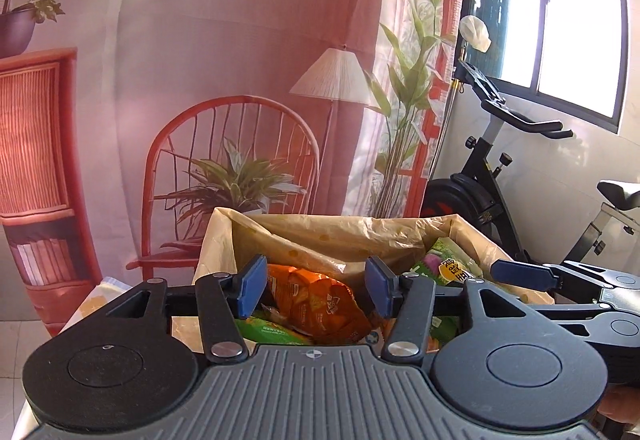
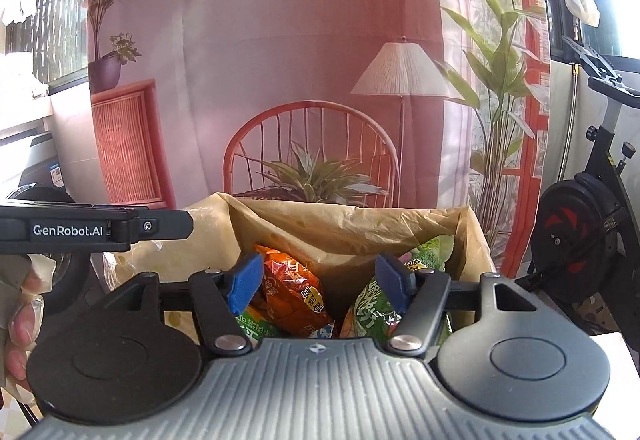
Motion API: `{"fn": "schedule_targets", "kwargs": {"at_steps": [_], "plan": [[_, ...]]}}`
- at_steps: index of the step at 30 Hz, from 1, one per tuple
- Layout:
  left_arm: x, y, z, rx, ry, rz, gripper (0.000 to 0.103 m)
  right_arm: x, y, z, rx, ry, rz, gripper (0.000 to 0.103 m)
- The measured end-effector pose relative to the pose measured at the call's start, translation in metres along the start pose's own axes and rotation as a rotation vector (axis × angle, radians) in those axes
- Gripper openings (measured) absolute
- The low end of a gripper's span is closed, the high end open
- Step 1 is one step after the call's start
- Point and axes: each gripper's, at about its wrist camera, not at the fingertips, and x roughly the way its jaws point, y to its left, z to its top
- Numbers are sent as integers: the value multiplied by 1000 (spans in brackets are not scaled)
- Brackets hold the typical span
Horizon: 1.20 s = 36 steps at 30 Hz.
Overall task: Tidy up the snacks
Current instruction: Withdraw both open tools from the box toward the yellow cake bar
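A box lined with a tan plastic bag [image 1: 340,232] [image 2: 352,224] stands just ahead of both grippers and holds snack packs. An orange snack pack [image 1: 320,300] [image 2: 292,292] lies in the middle, with green snack packs [image 1: 448,264] [image 2: 372,308] to its right and below it. My left gripper [image 1: 316,286] is open and empty above the box's near edge, the orange pack showing between its fingers. My right gripper [image 2: 320,284] is open and empty too, over the same box. The right gripper's blue fingertip [image 1: 520,274] shows at the right of the left wrist view.
A printed backdrop [image 1: 240,80] of a red chair, lamp and plants hangs behind the box. An exercise bike [image 1: 500,168] [image 2: 592,224] stands to the right under a window. The left gripper's body [image 2: 92,228] and a hand [image 2: 24,320] show at the left of the right wrist view.
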Motion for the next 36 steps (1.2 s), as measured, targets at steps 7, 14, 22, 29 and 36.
{"fn": "schedule_targets", "kwargs": {"at_steps": [7, 14, 22, 29, 36], "plan": [[-37, 4, -10, 44, -9, -4, 65, -29, 13, -9, 31, -26, 29, 73], [-64, 20, -44, 63, 84, 7, 66, -55, 26, -42, 82, -15, 55, 74], [-69, 38, -93, 64, 207, 19, 66, -60, 36, -99, 120, 126, 55, 74], [-63, 45, -134, 50, 312, -17, 66, -54, 55, -155, 48, 313, 84, 76], [-59, 44, -162, 57, 373, -46, 65, -53, 88, -196, -55, 453, 177, 77]]}}
